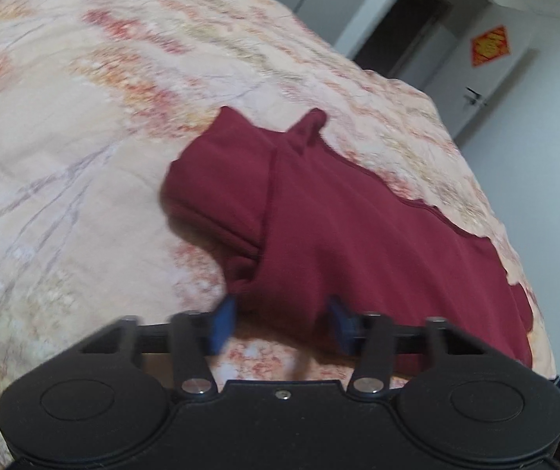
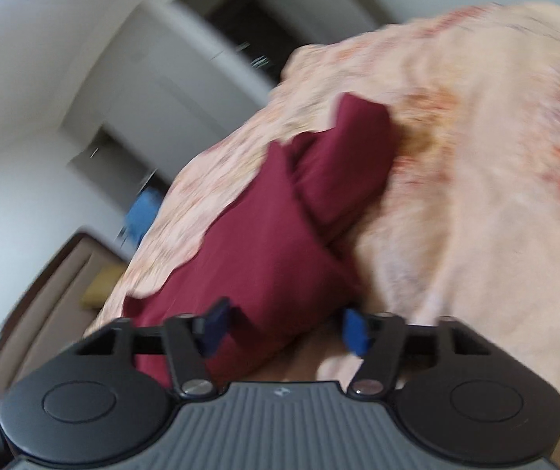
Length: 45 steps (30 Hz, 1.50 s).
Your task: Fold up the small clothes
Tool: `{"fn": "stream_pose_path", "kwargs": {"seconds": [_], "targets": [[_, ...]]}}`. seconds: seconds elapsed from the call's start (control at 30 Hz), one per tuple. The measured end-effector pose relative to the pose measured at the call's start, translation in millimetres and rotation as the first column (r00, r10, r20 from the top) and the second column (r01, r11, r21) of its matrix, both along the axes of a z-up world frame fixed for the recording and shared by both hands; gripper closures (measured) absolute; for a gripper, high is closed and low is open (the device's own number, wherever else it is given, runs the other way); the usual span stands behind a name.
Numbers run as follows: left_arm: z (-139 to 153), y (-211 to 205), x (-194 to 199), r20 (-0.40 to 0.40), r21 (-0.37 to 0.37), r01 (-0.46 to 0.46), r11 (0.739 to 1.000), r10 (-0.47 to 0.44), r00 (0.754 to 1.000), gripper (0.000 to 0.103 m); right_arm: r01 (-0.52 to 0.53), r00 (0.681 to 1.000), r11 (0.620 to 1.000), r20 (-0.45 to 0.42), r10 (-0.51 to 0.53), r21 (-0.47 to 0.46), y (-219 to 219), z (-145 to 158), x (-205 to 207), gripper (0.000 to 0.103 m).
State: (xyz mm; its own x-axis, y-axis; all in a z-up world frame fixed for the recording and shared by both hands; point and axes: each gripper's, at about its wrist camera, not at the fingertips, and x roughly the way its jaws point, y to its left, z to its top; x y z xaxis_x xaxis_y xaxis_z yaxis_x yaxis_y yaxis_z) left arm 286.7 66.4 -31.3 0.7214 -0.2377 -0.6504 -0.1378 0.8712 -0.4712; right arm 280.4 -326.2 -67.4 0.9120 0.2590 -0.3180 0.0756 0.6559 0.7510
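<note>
A dark red small shirt (image 1: 338, 215) lies spread on a peach floral bedspread (image 1: 64, 156), near the bed's edge. One short sleeve (image 1: 217, 188) sticks out to the left. My left gripper (image 1: 283, 313) is at the shirt's near hem, its blue pads apart with the hem bunched between them. In the right wrist view the same shirt (image 2: 272, 227) runs away from me, a sleeve (image 2: 350, 164) folded at the far end. My right gripper (image 2: 285, 323) straddles the near corner. Its left pad touches the cloth and its right pad stands just clear.
The bedspread (image 2: 475, 196) drops off at the bed's edge beside the shirt. Beyond are white walls, a dark doorway and a white door with a red diamond sign (image 1: 489, 45). A brown headboard (image 2: 45, 293), a yellow cushion (image 2: 99, 286) and a blue item (image 2: 143, 211) lie further off.
</note>
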Motion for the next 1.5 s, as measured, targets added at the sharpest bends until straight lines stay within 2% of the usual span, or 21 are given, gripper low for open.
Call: {"fn": "stream_pose_path", "kwargs": {"seconds": [0.03,0.1,0.13,0.2,0.27,0.37,0.57,0.7,0.8,0.93,1.03,1.1,1.13,1.2,1.23,1.3,1.33,1.4,1.5], "targets": [[-0.6,1.4,2.0,-0.011,-0.007,-0.003,1.0,0.003,1.0,0.068,0.015,1.0,1.0,-0.005,-0.015,0.002,-0.4,-0.3,0.6,0.054],[0.9,2.2,6.0,-0.015,-0.03,0.007,1.0,-0.007,1.0,0.087,0.043,0.999,0.999,-0.012,-0.043,-0.027,0.0,2.0,-0.8,0.066],[4.0,1.2,7.8,-0.009,-0.037,0.021,0.999,-0.021,1.0,0.088,0.051,0.999,0.997,-0.012,-0.052,-0.054,2.4,5.2,-1.0,0.071],[12.3,-0.1,7.4,0.014,-0.017,0.032,0.999,-0.032,0.999,0.091,0.052,0.999,0.992,-0.004,-0.053,-0.115,7.5,13.7,-2.5,0.086],[24.7,-1.9,5.4,0.043,-0.002,0.029,1.0,-0.029,0.999,0.092,0.055,0.998,0.983,0.017,-0.053,-0.174,12.5,27.3,-5.8,0.09],[42.2,-1.3,-3.2,0.08,0.004,0.018,1.0,-0.019,0.997,0.093,0.05,0.998,0.972,0.06,-0.037,-0.231,16.5,50.6,-12.3,0.092],[50.4,2.3,-40.4,0.085,-0.008,0.04,0.999,-0.039,0.996,0.093,0.009,0.998,0.975,0.069,0.007,-0.221,6.4,72.4,-40.7,0.093],[40.1,2.7,-75.5,0.069,-0.006,0.05,0.999,-0.049,0.996,0.093,-0.011,0.999,0.972,0.047,0.023,-0.233,3.5,68.9,-77.4,0.093],[27.4,-3.6,-83.0,0.052,0.047,0.051,0.998,-0.053,0.997,0.092,-0.039,0.999,0.959,0.013,0.044,-0.281,7.0,55.3,-94.7,0.093],[19.4,-12.1,-80.1,0.045,0.088,0.045,0.995,-0.049,0.998,0.091,-0.038,0.999,0.971,-0.038,0.03,-0.235,5.2,31.6,-95.5,0.092],[19.2,-17.3,-78.8,0.042,0.127,0.041,0.991,-0.047,0.998,0.088,-0.021,0.999,0.969,-0.049,0.01,-0.247,9.1,25.3,-95.5,0.087],[17.7,-18.5,-77.2,0.029,0.145,0.032,0.989,-0.037,0.999,0.082,-0.015,0.999,0.96,-0.047,0.002,-0.278,11.6,23.5,-99.0,0.075],[16.7,-19.2,-76.6,0.024,0.15,0.026,0.988,-0.03,0.999,0.082,-0.017,0.999,0.955,-0.046,0.003,-0.296,12.3,22.4,-99.6,0.073],[15.2,-18.0,-74.5,0.013,0.152,0.02,0.988,-0.023,1.0,0.077,-0.018,0.999,0.948,-0.043,0.005,-0.319,13.8,23.0,-101.1,0.055],[15.0,-18.1,-73.7,0.009,0.155,0.019,0.988,-0.021,1.0,0.076,-0.017,0.999,0.945,-0.039,0.005,-0.326,13.3,23.2,-102.0,0.051],[15.1,-16.9,-73.1,0.007,0.159,0.014,0.987,-0.015,1.0,0.063,-0.007,1.0,0.938,-0.031,-0.004,-0.347,11.9,24.8,-104.4,0.037],[15.2,-17.0,-73.2,0.008,0.163,0.011,0.987,-0.013,1.0,0.058,0.004,1.0,0.933,-0.025,-0.014,-0.36,11.7,25.7,-105.6,0.033],[15.0,-17.3,-73.2,0.008,0.178,-0.001,0.984,-0.001,1.0,0.041,0.029,0.999,0.921,-0.014,-0.038,-0.387,11.3,27.9,-107.9,0.019],[14.7,-17.8,-72.3,0.004,0.209,-0.01,0.978,0.01,1.0,0.031,0.055,0.998,0.908,-0.004,-0.062,-0.415,8.8,30.0,-108.0,0.01]]}}
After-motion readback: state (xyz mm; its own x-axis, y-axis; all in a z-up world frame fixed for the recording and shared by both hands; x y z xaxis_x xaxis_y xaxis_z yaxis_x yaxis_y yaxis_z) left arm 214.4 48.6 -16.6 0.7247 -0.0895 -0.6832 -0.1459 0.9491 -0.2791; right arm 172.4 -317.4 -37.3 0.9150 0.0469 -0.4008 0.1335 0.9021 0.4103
